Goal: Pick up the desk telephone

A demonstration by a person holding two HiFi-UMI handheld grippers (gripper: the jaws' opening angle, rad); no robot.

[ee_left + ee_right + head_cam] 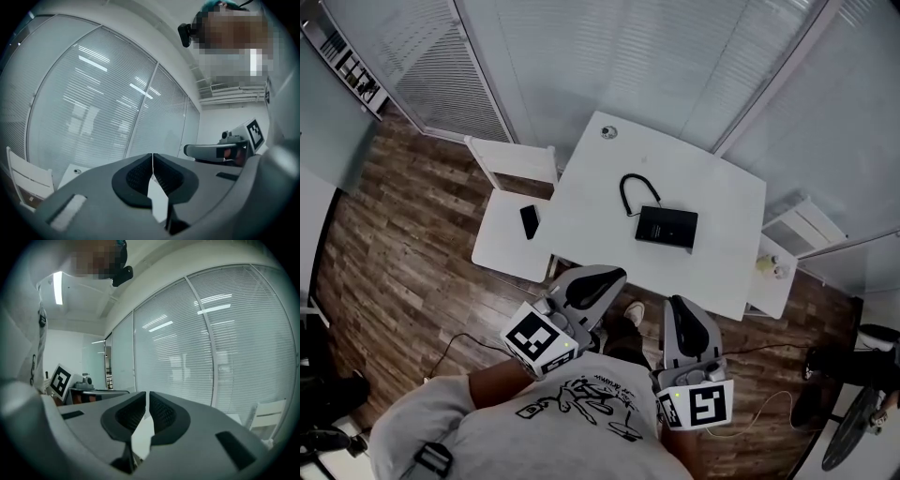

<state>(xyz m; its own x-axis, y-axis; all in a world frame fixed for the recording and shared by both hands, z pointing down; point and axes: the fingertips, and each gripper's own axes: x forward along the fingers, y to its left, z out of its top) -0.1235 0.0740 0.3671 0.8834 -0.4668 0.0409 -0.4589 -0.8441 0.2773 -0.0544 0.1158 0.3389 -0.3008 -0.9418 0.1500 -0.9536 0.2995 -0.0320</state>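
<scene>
The left tool (614, 275) and right tool (675, 302) were closed, empty; spreading them before reaching the desk telephone (666, 227) at frame centre seemed wise.

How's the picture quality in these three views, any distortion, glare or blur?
Head view: evenly lit, black desk telephone crisp on the white table, edges bowed. Left gripper view: fisheye, dark corners, ceiling-light reflections on the glass wall. Right gripper view: same fisheye, similar reflections.
</scene>
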